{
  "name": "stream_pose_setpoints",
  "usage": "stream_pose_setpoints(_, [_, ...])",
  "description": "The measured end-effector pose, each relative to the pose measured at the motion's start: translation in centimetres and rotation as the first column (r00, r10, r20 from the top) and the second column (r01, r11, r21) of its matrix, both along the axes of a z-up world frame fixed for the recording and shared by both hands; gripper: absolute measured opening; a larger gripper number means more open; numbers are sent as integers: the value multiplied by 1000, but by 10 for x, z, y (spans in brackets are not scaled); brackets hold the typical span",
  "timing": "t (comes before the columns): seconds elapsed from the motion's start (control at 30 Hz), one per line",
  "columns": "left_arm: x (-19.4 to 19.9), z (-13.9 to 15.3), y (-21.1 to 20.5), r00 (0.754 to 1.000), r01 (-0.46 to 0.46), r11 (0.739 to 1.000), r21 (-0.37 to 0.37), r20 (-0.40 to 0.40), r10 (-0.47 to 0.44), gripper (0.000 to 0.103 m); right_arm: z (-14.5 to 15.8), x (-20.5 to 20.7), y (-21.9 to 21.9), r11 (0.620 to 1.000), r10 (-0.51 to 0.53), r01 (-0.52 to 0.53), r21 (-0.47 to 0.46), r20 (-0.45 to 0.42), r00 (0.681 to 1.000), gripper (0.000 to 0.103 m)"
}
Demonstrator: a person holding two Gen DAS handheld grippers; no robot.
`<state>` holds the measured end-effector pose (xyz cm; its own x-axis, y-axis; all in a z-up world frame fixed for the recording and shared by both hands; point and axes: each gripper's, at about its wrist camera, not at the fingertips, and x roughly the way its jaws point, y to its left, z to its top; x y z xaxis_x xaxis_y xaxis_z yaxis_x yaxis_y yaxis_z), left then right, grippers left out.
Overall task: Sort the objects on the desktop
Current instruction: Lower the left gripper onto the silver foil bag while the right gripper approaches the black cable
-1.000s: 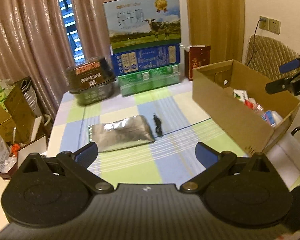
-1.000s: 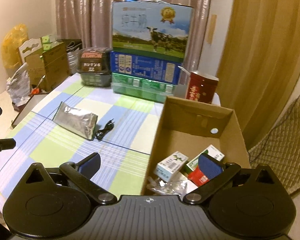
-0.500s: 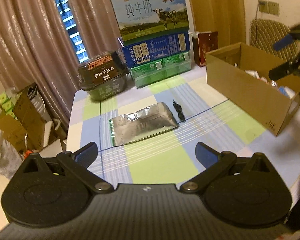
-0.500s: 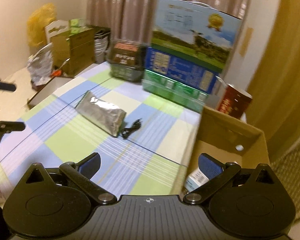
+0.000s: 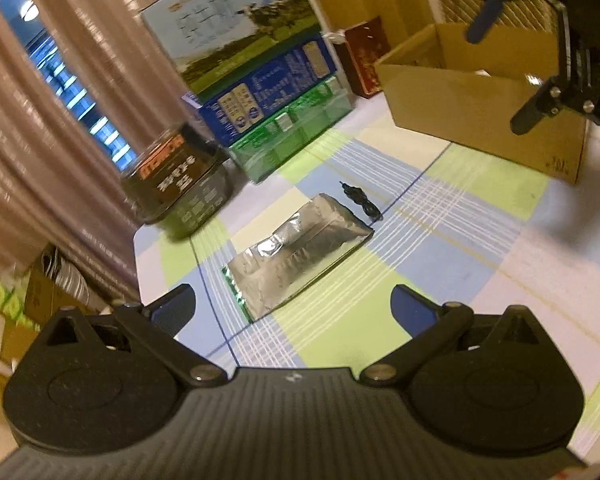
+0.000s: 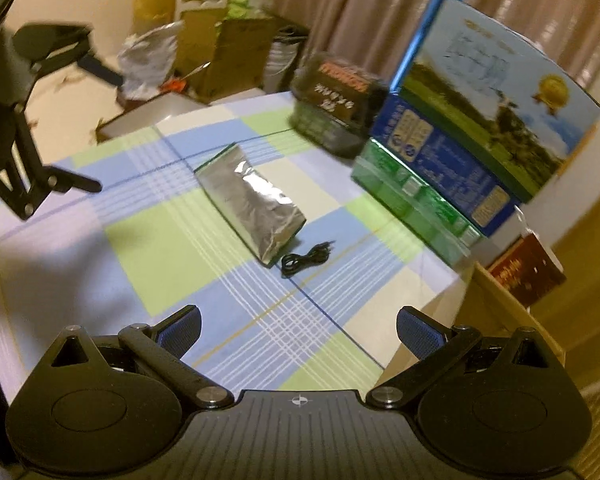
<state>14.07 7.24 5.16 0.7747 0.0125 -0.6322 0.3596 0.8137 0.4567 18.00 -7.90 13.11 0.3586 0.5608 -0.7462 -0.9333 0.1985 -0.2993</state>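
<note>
Print on milk carton (image 5: 236,36), dark tub (image 5: 176,178): too blurred.

The right gripper (image 6: 298,332) hangs spread above the checked tablecloth (image 6: 204,236); a silver foil pouch (image 6: 250,204) lies at twelve o'clock. A coiled black cable (image 6: 306,259) sits just beside the pouch's near end, at one o'clock.

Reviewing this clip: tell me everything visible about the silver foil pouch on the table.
The silver foil pouch is a flat, oblong, crinkled packet of shiny metallic film with a green-tinted sealed edge at one end. It looks closed and lies flat on the checked tablecloth, near the table's middle. A small coiled black cable lies right beside one short end; contact cannot be told. Neither hand-held gripper touches it; the left hand-held gripper is open, pointing towards it.
</note>
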Motion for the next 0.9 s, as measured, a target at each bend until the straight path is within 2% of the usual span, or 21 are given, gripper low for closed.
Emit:
stream_pose_setpoints(0.27, [28,-28,-5,989,145,984,106,-30,-142,102,-20,6,25,985,156,-150,-86,77,985,101])
stream_pose_setpoints(0.37, [39,-38,-6,978,209,966,150,-41,-205,102,-32,6,35,963,250,-229,-144,147,957,101])
stream_pose_setpoints(0.53, [60,-52,-5,962,272,941,199,-58,-266,102,-54,13,47,908,398,-346,-235,225,890,101])
stream_pose_setpoints(0.77, [96,-69,2,947,321,921,219,-95,-307,101,-79,38,70,871,463,-392,-296,227,857,101])
stream_pose_setpoints(0.83, [106,-76,3,938,345,909,234,-112,-327,101,-87,44,76,862,476,-400,-313,224,851,101])
stream_pose_setpoints(0.9, [114,-82,4,929,369,896,246,-125,-348,101,-97,49,82,839,509,-419,-347,229,830,100])
